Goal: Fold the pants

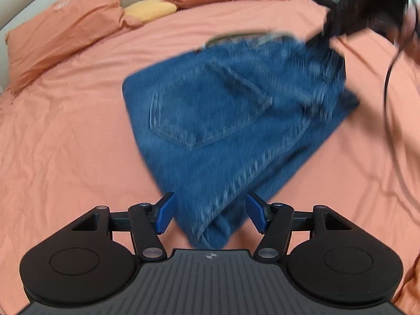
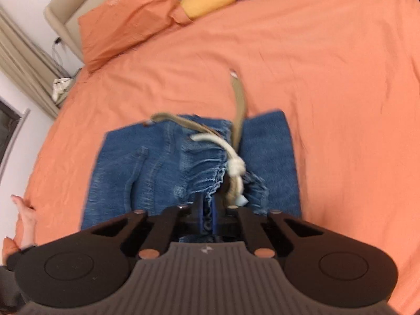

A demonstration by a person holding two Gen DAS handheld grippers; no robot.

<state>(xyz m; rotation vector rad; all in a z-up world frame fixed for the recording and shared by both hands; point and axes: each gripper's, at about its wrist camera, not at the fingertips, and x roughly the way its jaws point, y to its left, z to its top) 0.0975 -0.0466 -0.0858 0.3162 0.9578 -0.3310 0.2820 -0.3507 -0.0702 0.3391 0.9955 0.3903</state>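
Blue denim pants [image 1: 225,120] lie partly folded on the orange bed sheet [image 1: 65,144], back pocket up. My left gripper [image 1: 210,214] is open, its blue pads on either side of a lower corner of the pants without pinching it. My right gripper [image 2: 208,216] is shut on the gathered waistband of the pants [image 2: 157,168], holding it raised; a white drawstring knot [image 2: 236,169] and a tan belt strap [image 2: 240,99] hang from it. The right gripper also shows in the left wrist view [image 1: 320,36], at the far edge of the pants.
Orange pillows [image 1: 63,26] and a yellow cushion [image 1: 149,9] lie at the head of the bed by a beige headboard [image 2: 68,13]. A black cable [image 1: 388,78] hangs at right. A hand [image 2: 25,215] rests at the bed's left edge.
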